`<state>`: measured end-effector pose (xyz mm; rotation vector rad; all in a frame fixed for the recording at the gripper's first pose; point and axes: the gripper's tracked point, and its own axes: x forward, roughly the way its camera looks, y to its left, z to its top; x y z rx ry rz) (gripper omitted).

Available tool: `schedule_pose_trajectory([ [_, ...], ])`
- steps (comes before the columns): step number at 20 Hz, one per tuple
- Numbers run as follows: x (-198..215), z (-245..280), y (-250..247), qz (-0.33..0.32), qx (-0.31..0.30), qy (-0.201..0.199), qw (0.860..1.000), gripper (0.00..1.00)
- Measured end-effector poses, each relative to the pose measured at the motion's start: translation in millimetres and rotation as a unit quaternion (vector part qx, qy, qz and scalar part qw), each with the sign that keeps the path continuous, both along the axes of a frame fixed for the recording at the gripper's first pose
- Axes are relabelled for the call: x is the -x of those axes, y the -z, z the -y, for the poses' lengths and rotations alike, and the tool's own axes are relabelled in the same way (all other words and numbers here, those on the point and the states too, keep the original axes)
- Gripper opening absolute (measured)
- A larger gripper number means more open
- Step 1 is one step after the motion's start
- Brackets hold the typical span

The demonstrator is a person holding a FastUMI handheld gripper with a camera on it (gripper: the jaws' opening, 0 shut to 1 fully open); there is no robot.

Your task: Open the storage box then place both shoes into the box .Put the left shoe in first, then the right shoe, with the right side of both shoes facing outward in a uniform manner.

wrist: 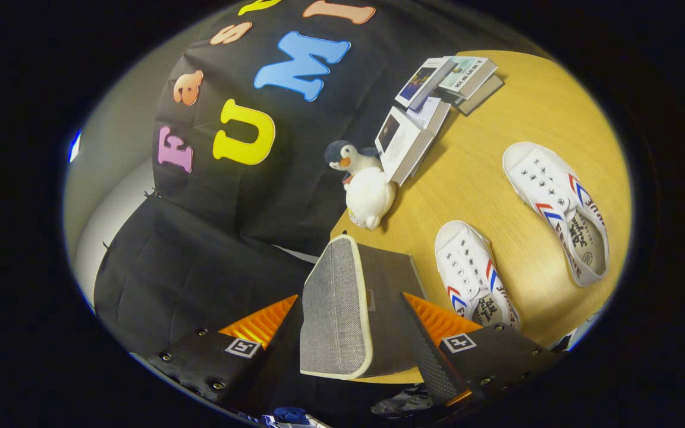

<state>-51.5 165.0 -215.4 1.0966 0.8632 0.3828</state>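
Observation:
The grey fabric storage box point(387, 279) with pale trim stands at the edge of the wooden table point(497, 178), just ahead of my gripper point(348, 297). Its lid point(333, 309) is swung up and lies between my fingers, its broad face towards me. The fingers stand wide apart, one on the lid's outer side, the other over the box's side; I see neither pressing. Two white canvas shoes with red and blue stripes lie on the table beyond the box: the nearer shoe point(470, 273) right beside it, the farther shoe point(559, 208) a little apart.
A plush penguin point(366, 187) sits at the table's edge behind the box. Behind it lie several books or small cartons point(431, 113) in a loose stack. The booth's black cloth wall hangs past the table edge.

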Motion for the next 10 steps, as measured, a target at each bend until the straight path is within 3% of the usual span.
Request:
schedule_pose_trajectory([
  [10, 24, -47, 25, -0.053, -0.05, -0.059, 0.996, 0.95],
])
